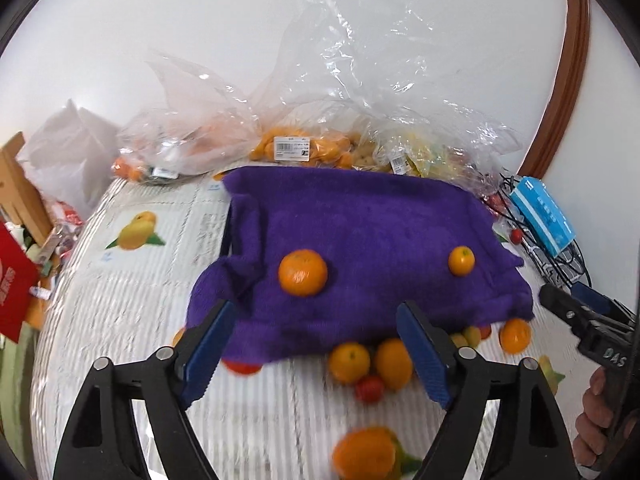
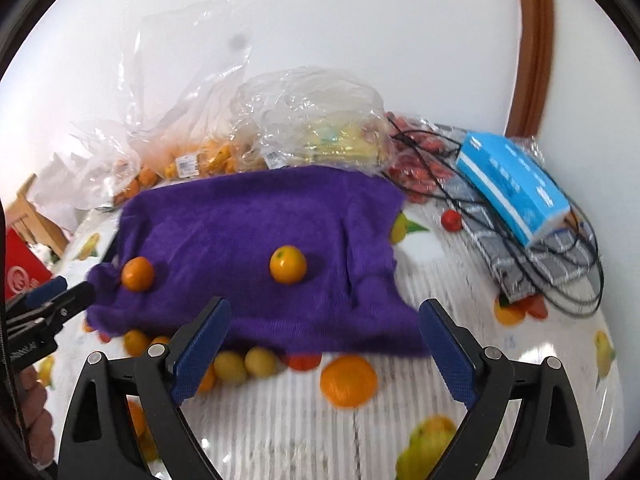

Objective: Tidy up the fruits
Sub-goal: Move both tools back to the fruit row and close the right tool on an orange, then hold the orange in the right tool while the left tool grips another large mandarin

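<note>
A purple towel (image 1: 360, 220) (image 2: 256, 216) lies rumpled on the fruit-print tablecloth (image 1: 132, 300). Two oranges rest on it: a larger one (image 1: 303, 272) (image 2: 138, 274) and a smaller one (image 1: 461, 261) (image 2: 288, 264). More oranges (image 1: 349, 362), yellow fruits (image 2: 229, 366) and a small tomato (image 1: 370, 389) sit along the towel's near edge, some half hidden under it. A big orange (image 2: 349, 380) lies loose in front. My left gripper (image 1: 314, 312) hangs open above the near edge, nothing between its pads. My right gripper (image 2: 326, 308) is open too and holds nothing.
Clear plastic bags of oranges (image 1: 288, 146) (image 2: 200, 164) and yellow fruit (image 2: 332, 140) line the wall. At the right, a blue box (image 2: 512, 188) lies in a black wire basket (image 2: 560, 272), a loose tomato (image 2: 452, 220) beside it. Red packaging (image 1: 12, 280) and cardboard stand left.
</note>
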A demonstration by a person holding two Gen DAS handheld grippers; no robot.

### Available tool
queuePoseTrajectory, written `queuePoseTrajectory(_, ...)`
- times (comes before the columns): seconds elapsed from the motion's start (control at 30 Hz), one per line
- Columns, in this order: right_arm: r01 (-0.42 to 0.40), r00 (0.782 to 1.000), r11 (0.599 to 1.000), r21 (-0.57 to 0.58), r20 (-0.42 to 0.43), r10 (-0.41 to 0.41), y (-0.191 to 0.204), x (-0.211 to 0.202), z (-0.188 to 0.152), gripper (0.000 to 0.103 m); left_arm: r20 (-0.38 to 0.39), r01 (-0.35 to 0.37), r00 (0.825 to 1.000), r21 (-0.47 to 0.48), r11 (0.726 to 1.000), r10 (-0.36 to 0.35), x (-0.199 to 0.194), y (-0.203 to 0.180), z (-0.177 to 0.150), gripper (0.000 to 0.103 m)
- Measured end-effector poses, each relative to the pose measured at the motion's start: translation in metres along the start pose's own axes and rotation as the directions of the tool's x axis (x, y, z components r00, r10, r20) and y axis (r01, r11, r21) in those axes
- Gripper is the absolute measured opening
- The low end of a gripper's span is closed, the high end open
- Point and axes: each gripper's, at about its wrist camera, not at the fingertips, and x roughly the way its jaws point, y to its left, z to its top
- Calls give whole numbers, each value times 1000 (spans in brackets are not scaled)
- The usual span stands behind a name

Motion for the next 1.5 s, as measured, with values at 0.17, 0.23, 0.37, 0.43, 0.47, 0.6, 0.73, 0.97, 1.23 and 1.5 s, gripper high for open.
queuePoseTrajectory(0.17,22,997,1000,3,79,-22,-8,-35,-19,94,6,13,1000,15,1000,-13,-19,1,-21,83)
queuePoseTrajectory(0.23,42,995,999,-6,88,-41,-9,-47,-26,94,15,-12,1000,38,999,12,-26,-2,-30,83)
queuePoseTrajectory(0.37,51,992,999,-6,115,-50,-12,-64,-41,94,40,-19,999,40,999,18,-41,-4,-46,82)
queuePoseTrajectory(0.43,56,992,998,5,115,-57,-13,-70,-49,94,57,-27,998,43,999,25,-47,-5,-53,82)
queuePoseTrajectory(0.47,54,993,999,9,105,-54,-14,-70,-52,94,63,-28,998,42,999,26,-49,-5,-56,82)
queuePoseTrajectory(0.6,29,993,999,29,114,-32,-18,-69,-67,94,25,0,1000,33,999,0,-45,0,-66,82)
queuePoseTrajectory(0.73,26,992,999,46,124,-31,-20,-57,-77,89,-10,4,1000,6,1000,-4,-34,12,-76,82)
queuePoseTrajectory(0.97,-12,998,1000,23,62,10,-16,-21,-80,75,-52,24,998,-47,999,-26,-14,32,-84,82)
queuePoseTrajectory(1.23,15,1000,1000,-9,13,-15,-10,24,-70,60,-21,47,999,-37,998,-47,-6,35,-86,82)
queuePoseTrajectory(1.5,11,999,1000,25,-35,-11,-17,48,-68,41,-11,110,994,7,994,-110,-5,20,-85,82)
